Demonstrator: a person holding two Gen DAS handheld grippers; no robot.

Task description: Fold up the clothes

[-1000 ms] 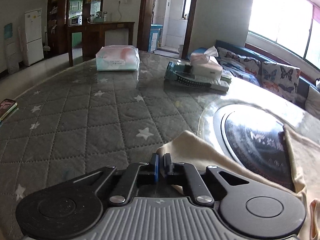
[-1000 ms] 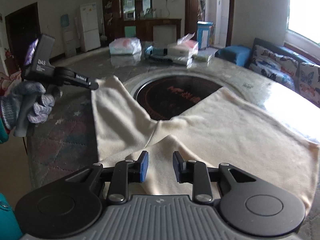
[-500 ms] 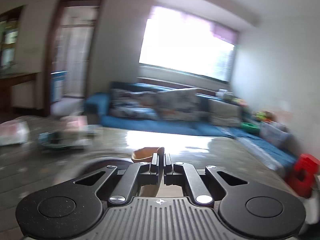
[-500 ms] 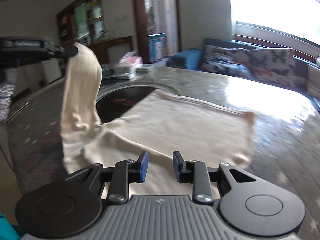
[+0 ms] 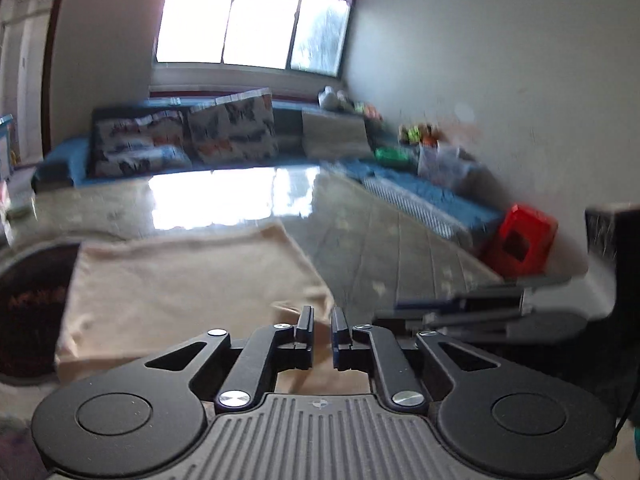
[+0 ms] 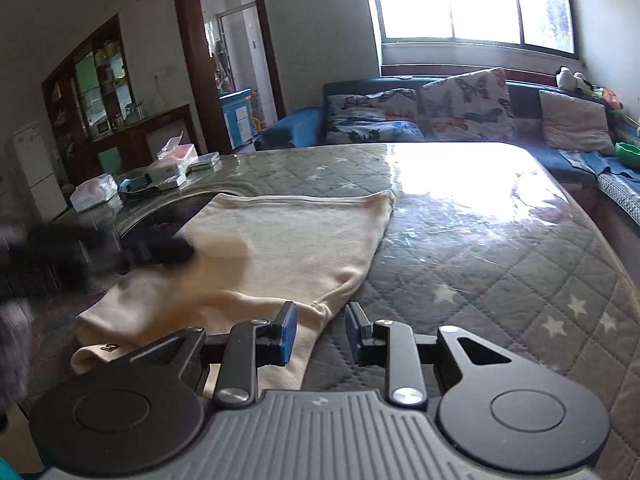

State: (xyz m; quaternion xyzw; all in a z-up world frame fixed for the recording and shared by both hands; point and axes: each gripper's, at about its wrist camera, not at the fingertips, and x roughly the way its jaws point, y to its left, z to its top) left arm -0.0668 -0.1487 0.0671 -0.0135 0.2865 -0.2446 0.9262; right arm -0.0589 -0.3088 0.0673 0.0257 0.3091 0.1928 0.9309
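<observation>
In the left wrist view, the left tool (image 5: 322,322) hung low over the near edge of the cream garment (image 5: 188,276), its fingers parted by a narrow gap with nothing between them, so it was released. The garment lay spread on the surface (image 5: 392,256), one side lapping over a dark round inset (image 5: 28,300). The blurred right tool (image 5: 460,312) showed just to the right.

In the right wrist view, the right tool (image 6: 320,334) sat at the garment's near corner with its blue-padded fingers wide apart and empty; the cloth (image 6: 288,240) lay beside the left pad, not gripped. The left tool (image 6: 160,250), smeared by motion, hovered over a doubled-up flap on the garment's left side.

As a judgement, the fold looked partly made: one part lay laid over the body, the near left edge was still bunched, and further folds and smoothing seemed to remain. The garment's long axis ran from the near left towards the far right, its straight hem facing the sofa (image 6: 400,120).
</observation>
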